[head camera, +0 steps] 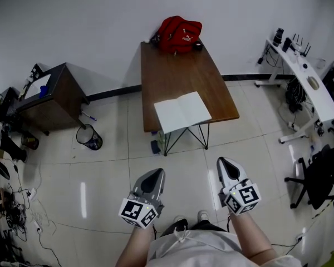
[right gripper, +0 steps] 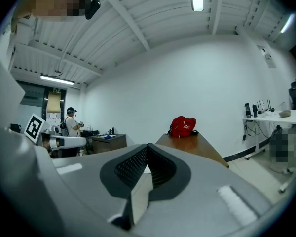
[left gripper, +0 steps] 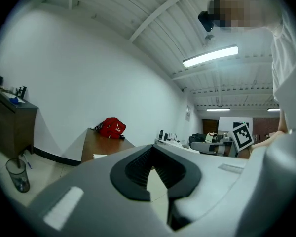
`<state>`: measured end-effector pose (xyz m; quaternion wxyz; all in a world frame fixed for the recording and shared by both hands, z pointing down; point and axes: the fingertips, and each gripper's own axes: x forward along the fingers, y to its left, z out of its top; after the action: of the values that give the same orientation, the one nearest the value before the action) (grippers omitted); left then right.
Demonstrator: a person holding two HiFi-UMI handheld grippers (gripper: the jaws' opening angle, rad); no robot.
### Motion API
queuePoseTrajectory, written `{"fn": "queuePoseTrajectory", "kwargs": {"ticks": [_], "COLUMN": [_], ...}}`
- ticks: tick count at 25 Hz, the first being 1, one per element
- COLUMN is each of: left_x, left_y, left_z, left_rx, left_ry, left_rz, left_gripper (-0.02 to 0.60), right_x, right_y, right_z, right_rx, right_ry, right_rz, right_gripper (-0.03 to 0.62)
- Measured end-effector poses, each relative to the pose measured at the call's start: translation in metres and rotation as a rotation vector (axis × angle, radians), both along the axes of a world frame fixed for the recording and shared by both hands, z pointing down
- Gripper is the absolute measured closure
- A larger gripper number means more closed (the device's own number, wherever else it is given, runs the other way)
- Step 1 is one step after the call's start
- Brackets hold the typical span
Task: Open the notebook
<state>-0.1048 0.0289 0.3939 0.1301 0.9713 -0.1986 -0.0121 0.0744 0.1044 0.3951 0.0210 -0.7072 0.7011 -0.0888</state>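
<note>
In the head view the notebook [head camera: 182,111] lies open, white pages up, at the near edge of the brown table [head camera: 175,77], toward its near right corner. Its near left corner seems to stick out a little past that edge, though it is too small to be sure. A red bag [head camera: 179,34] sits at the table's far edge. The left claw [head camera: 156,175] and the right claw [head camera: 225,163] hang over the tiled floor [head camera: 111,177], well short of the table. Each has its tips drawn together with nothing in them, and the forearms behind them are cut off at the bottom. A dark cabinet [head camera: 53,96] and a mesh bin [head camera: 89,137] stand left of the table. A white desk [head camera: 317,96] stands to the right, with its clutter too small to name. In the left gripper view the jaws meet at their tips, and only floor shows through the narrow slot behind them. The claw's grey body hides most of the table's near end, so the notebook is just a thin white sliver there. In the right gripper view the jaws are pressed together on nothing. The body covers the table's near end and the notebook is hidden, leaving only the bag and the far stretch of tabletop visible. A person [right gripper: 71,124] stands far off at the left, too small to make out further.
</note>
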Motion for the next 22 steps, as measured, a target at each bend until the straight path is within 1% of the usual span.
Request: {"fn": "queuePoseTrajectory", "kwargs": {"ticks": [6, 13, 19, 22], "left_x": [-0.005, 0.003, 0.009, 0.013], "left_y": [0.014, 0.025, 0.028, 0.028], "left_z": [-0.012, -0.016, -0.021, -0.019], "left_rx": [0.029, 0.044, 0.065, 0.072], "left_ry": [0.006, -0.004, -0.009, -0.032], "left_rz": [-0.050, -0.103, -0.123, -0.137], "left_gripper": [0.577, 0.577, 0.577, 0.577], "right_x": [-0.013, -0.007, -0.006, 0.000], "right_y": [0.019, 0.024, 0.021, 0.021], "right_z": [-0.004, 0.001, -0.005, -0.011], "right_rx": [-0.016, -0.061, -0.047, -0.031], "right_ry": [0.033, 0.039, 0.050, 0.063], "right_rz": [-0.074, -0.122, -0.162, -0.168], "right_gripper": [0.591, 0.591, 0.592, 0.591]}}
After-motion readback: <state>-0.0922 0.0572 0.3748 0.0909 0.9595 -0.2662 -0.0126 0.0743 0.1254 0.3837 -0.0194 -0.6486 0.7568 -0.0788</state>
